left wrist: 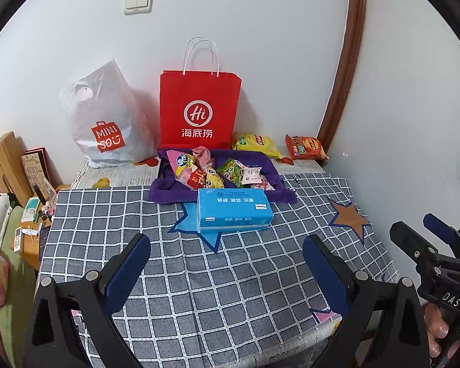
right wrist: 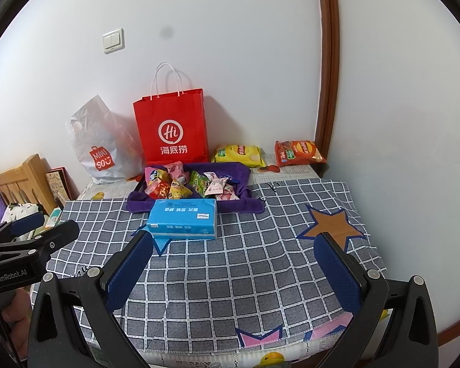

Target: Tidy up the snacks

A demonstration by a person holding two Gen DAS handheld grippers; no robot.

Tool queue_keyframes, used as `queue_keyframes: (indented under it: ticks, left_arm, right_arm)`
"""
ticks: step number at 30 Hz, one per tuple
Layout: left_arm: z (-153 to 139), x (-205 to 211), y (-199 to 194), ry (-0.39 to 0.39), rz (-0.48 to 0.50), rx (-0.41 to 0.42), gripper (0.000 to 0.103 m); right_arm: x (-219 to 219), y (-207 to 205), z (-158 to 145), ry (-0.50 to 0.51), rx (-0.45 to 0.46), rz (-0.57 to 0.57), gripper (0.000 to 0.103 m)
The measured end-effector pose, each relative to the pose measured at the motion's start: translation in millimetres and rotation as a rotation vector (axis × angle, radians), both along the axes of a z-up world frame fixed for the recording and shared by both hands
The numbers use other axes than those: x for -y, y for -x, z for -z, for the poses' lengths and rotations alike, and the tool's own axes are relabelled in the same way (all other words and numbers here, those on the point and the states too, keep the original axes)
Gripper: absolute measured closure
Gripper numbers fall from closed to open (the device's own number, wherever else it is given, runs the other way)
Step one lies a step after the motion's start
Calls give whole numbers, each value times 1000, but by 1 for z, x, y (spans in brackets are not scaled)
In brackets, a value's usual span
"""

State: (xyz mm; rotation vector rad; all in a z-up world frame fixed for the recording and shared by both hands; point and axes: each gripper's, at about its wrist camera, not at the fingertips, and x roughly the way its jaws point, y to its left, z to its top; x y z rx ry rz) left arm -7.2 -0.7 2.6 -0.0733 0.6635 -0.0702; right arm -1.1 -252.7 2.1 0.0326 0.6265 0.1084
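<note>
Here the surface [left wrist: 236,276] is seen covered by a grey checked cloth [right wrist: 245,276] with star patches, pushed into a corner of white walls; a brown wooden trim [left wrist: 346,61] runs up the wall to the right of the red paper bag [left wrist: 199,110], and a light switch [left wrist: 138,1] is fixed above and to its left. The red paper bag is stood upright against the back wall; a white plastic bag [left wrist: 107,122] is slumped just to its left; directly in front of it a purple tray [left wrist: 279,184] is laid, filled with a heap of small snack packets [left wrist: 211,168]. A blue tissue pack [left wrist: 234,210] is set in front of the tray, touching its near edge. To the right of the red bag, by the wall, a yellow chip bag [left wrist: 256,144] and a red chip bag [left wrist: 305,147] are lying flat, near each other. Left of the surface, wooden furniture [left wrist: 3,162] and clutter are seen. The left hand-held gripper [left wrist: 227,263] is held with its jaws spread wide and nothing between them, above the near cloth; the right hand-held gripper [right wrist: 234,266] is likewise spread wide and empty.
</note>
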Motion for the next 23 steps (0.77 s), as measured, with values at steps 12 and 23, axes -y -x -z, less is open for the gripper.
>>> queue_keyframes:
  ticks: [12,23]
  left_arm:
    - [0,0,0,2,0,0,3]
    - [0,-3,0,-13,-1,20,2]
  right_arm:
    - [-1,0,0,2,-1,0,0]
    - [-3,-1,1,1,1,-5,0]
